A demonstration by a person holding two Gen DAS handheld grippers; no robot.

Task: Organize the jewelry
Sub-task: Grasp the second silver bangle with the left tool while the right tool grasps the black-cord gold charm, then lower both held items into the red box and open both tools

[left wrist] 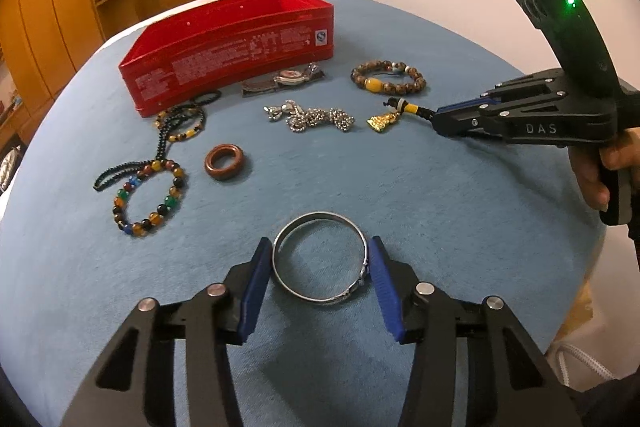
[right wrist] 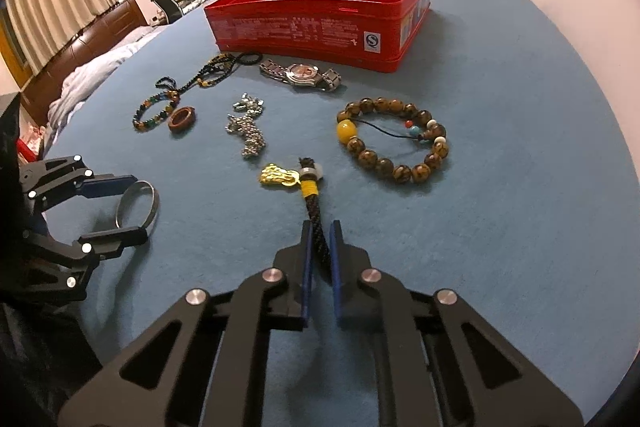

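My left gripper (left wrist: 319, 247) holds a silver bangle (left wrist: 320, 227) between its blue pads, on the blue cloth; it shows in the right wrist view too (right wrist: 138, 205). My right gripper (right wrist: 321, 225) is shut on the black braided cord (right wrist: 317, 227) of a gold charm (right wrist: 278, 175), which lies on the cloth; it also shows in the left wrist view (left wrist: 382, 123). An open red tin (left wrist: 224, 47) stands at the back, also seen from the right (right wrist: 320, 15).
On the cloth lie a brown bead bracelet (right wrist: 394, 143), a watch (right wrist: 302, 73), a silver chain (right wrist: 250, 131), a brown ring (left wrist: 225, 162), a colourful bead bracelet (left wrist: 150, 197) and black bead strands (left wrist: 176, 125). A bed (right wrist: 92, 67) stands left.
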